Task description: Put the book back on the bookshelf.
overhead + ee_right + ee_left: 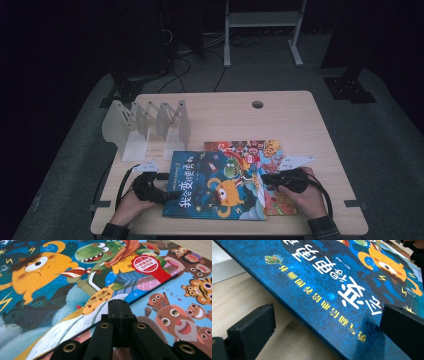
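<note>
A blue picture book (215, 187) is lying on the near middle of the desk (295, 112), overlapping the left part of a second, brighter picture book (260, 150) that is sticking out beyond it to the right and far side. The person's left tool (167, 196) is coming in at the blue book's left edge with its jaws standing wide; in the left gripper view that edge (294, 315) is riding up off the wood, one jaw low beside the desk surface and the other over the cover, so the tool seems to be straddling the edge, not pinching it yet, as far as I can tell from this close angle. The right tool (264, 179) is sitting at the blue book's right edge with its jaws pressed together and nothing between them; its tip (119, 307) is resting where that edge lies over the lower book, seemingly steadying the pair or readying to work under the cover. The blue book's long axis is running left to right across the desk, its cover facing up and its title reading toward the person. A white slotted book rack (145, 127) is standing at the far left, probably waiting for the books.
</note>
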A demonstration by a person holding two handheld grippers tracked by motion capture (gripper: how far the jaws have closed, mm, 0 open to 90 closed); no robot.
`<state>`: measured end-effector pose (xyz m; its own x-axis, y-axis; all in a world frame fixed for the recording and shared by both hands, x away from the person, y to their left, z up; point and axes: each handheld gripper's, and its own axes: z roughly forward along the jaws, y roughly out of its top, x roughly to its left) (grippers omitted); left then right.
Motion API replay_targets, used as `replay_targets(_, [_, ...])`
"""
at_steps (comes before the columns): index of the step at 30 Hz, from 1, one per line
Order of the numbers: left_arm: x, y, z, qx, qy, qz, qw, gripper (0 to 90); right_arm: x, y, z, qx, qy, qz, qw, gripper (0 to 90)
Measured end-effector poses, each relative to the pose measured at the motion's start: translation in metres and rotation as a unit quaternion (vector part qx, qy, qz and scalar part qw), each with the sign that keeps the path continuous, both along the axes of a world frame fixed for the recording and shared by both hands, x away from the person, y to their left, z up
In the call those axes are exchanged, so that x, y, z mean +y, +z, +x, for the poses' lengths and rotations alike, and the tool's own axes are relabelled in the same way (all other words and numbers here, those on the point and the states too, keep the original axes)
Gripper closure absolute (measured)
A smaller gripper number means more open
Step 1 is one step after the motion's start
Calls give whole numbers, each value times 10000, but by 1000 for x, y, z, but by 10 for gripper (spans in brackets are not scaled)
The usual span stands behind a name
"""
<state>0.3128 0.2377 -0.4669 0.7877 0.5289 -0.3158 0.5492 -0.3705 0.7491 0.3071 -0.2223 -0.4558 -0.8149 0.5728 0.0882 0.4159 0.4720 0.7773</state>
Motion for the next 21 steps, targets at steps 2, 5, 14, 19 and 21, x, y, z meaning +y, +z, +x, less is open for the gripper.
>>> replay_targets(2, [0, -1, 1, 79, 1, -54, 10000, 0, 1, 0, 0, -10, 13, -2, 10000, 893])
replay_targets(5, [0, -3, 2, 203, -22, -127, 9997, 0, 3, 0, 0, -16, 48, -4, 10000, 893])
replay_targets(14, [0, -6, 3, 352, -95, -189, 9992, 0, 10, 0, -1, -45, 111, -37, 9999, 893])
replay_targets(19, [-2, -5, 2, 367, -170, -168, 9990, 0, 14, 1, -3, -62, 165, -81, 9998, 893])
replay_targets(21, [-3, -5, 2, 374, -172, -149, 9990, 0, 15, 1, -3, -84, 169, -102, 9998, 893])
